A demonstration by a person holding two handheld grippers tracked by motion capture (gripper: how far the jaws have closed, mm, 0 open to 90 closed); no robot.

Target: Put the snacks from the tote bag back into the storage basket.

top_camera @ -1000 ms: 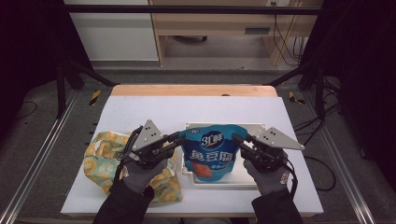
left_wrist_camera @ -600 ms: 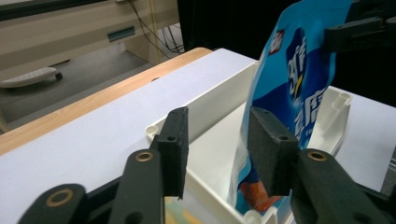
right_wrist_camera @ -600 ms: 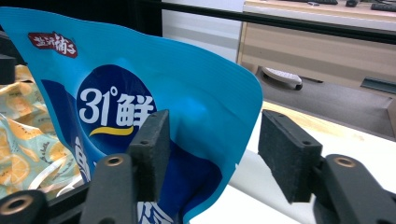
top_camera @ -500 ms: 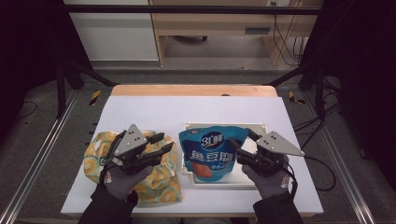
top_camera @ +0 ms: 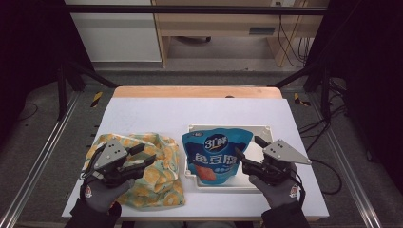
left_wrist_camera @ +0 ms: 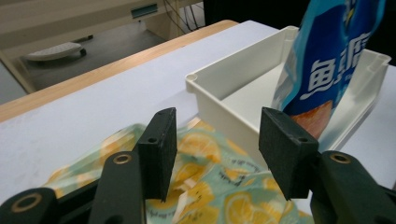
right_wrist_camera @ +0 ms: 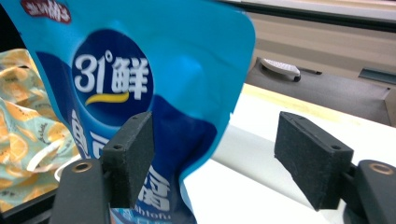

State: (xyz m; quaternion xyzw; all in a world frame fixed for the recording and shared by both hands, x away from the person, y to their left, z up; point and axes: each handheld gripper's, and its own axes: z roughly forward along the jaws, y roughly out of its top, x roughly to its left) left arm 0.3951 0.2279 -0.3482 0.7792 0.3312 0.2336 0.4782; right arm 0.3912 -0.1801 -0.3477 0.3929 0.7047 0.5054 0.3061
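High view is showing a blue snack pouch (top_camera: 212,154) standing in a shallow white tray (top_camera: 259,130) on the counter (top_camera: 190,111), its printed front facing the person. The pouch's long axis is running up from the tray floor, with the sealed top edge leaning toward the far side of the counter and the orange-printed bottom sitting nearest the person. The tray is lying right of the counter's middle.

Right gripper view is showing the pouch (right_wrist_camera: 140,79) rising tall and slightly tilted, its right edge lying in the gap between the two black pads. The right claw (top_camera: 245,151) is sitting just to the right of the pouch, over the tray's right half, with its jaws spread wide and neither pad pressing the pouch. A gloved right hand (top_camera: 278,190) is holding it from the near edge.

Left of the tray, a crumpled cloth with a yellow lemon print (top_camera: 161,168) is lying on the counter, its right edge just beside the tray wall. The left claw (top_camera: 142,156) is hovering over this cloth, pointing toward the tray, its jaws apart and holding nothing. Left gripper view is showing the cloth (left_wrist_camera: 219,186) beneath the open pads, and the tray's near corner (left_wrist_camera: 210,86) and the pouch (left_wrist_camera: 327,56) beyond them.
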